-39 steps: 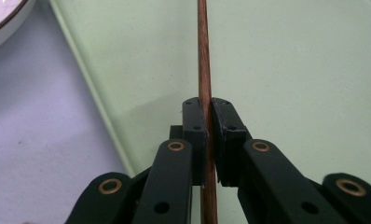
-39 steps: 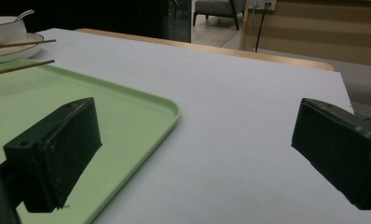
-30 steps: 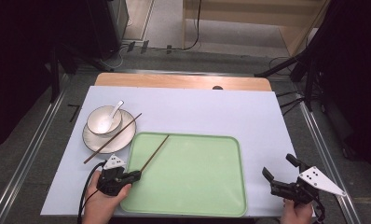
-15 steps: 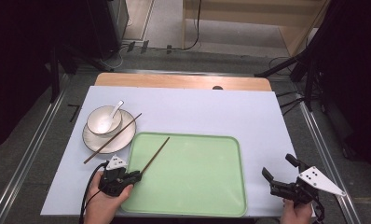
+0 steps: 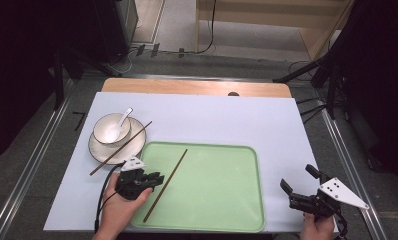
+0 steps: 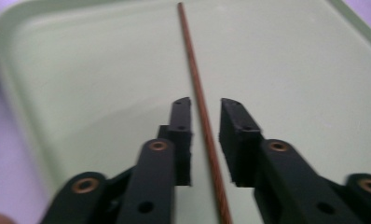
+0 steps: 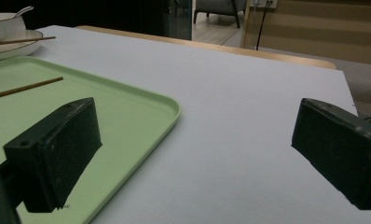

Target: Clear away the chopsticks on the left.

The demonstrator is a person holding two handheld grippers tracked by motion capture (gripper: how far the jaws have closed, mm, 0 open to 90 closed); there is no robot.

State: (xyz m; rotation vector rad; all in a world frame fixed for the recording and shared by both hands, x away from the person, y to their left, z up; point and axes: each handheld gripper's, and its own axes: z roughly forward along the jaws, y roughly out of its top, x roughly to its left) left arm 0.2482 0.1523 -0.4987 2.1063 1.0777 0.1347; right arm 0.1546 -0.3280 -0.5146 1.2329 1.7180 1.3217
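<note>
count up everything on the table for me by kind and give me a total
Chopsticks: 2, one on the tray, one across the plate
Tray: 1
Plate: 1
Bowl: 1
Spoon: 1
Total: 6

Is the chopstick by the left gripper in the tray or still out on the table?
In the tray: the chopstick lies flat on the green tray, between the left gripper pads, which do not touch it.
</note>
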